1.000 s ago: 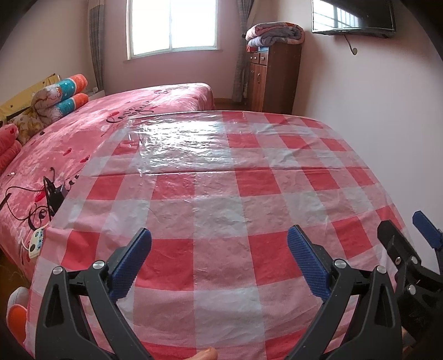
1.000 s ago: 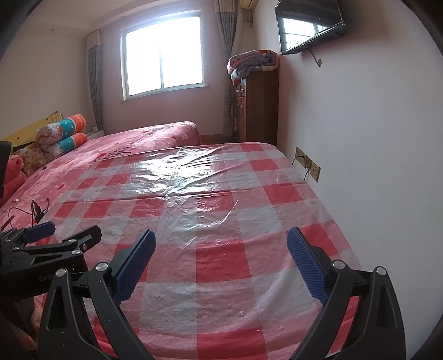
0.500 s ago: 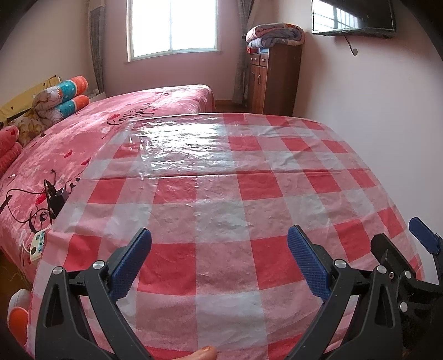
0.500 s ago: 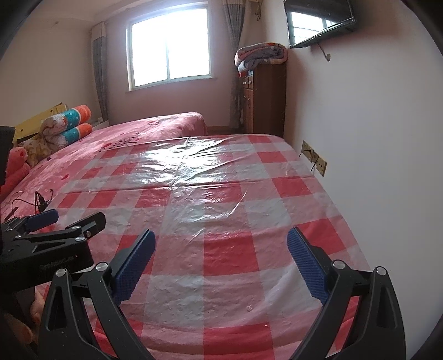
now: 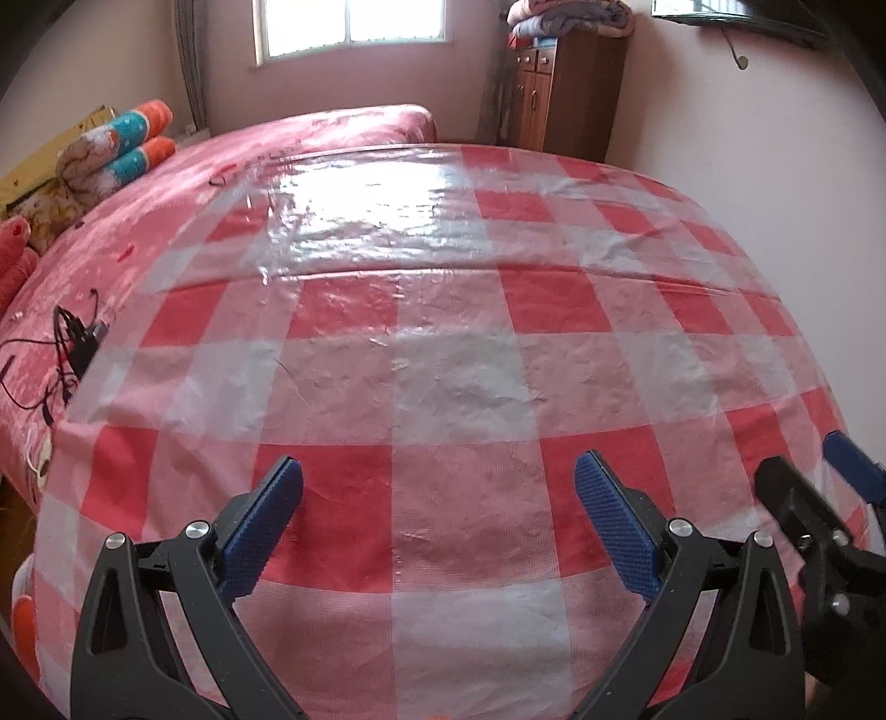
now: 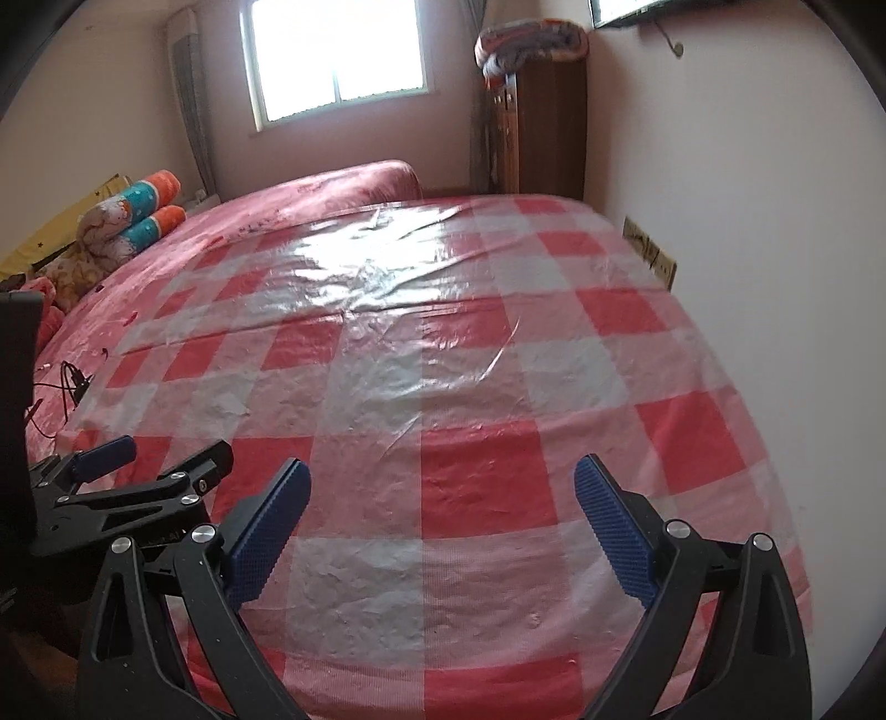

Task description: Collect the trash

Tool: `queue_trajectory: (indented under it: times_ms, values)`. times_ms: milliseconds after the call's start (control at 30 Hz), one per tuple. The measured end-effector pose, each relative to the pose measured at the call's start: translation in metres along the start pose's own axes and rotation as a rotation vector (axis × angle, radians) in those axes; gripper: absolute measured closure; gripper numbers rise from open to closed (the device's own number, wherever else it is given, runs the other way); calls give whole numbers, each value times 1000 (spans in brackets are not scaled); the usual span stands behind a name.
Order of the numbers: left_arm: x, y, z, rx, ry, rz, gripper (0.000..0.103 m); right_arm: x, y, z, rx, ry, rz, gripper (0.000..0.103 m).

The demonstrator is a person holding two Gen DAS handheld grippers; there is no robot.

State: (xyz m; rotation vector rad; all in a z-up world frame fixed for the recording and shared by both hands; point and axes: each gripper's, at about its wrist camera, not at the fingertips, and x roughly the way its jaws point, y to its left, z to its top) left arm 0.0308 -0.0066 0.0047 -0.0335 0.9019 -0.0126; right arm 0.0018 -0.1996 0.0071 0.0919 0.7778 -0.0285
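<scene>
Left gripper: jaws spread wide, nothing between the blue pads. It hangs just above the near edge of the red-and-white checked plastic sheet.

Right gripper: jaws likewise spread wide, nothing held. It sits beside the left unit, over the same near edge, closer to the wall.

Each wrist view catches the other unit at its side margin (the right gripper's fingers show at the right margin of the left view, the left gripper's at the left margin of the right view).

Sheet: lies flat over the near part of the bed, wrinkled, with window glare on its far half.

Trash: no trash item can be made out on the sheet in either view.

Surroundings: black cables lie on the pink bedcover left of the sheet. Rolled bedding rests at the bed's far left. A wooden cabinet stands in the far corner with folded blankets on top.
</scene>
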Motion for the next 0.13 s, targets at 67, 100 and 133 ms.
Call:
queue_trajectory:
  times_ms: [67, 100, 133]
  values:
    - [2, -1, 0, 1, 3, 16, 4, 6, 1, 1, 4, 27, -10, 8]
    - [3, -4, 0, 14, 10, 30, 4, 9, 1, 2, 6, 35, -12, 8]
    - [3, -5, 0, 22, 9, 39, 4, 12, 0, 2, 9, 47, -13, 8]
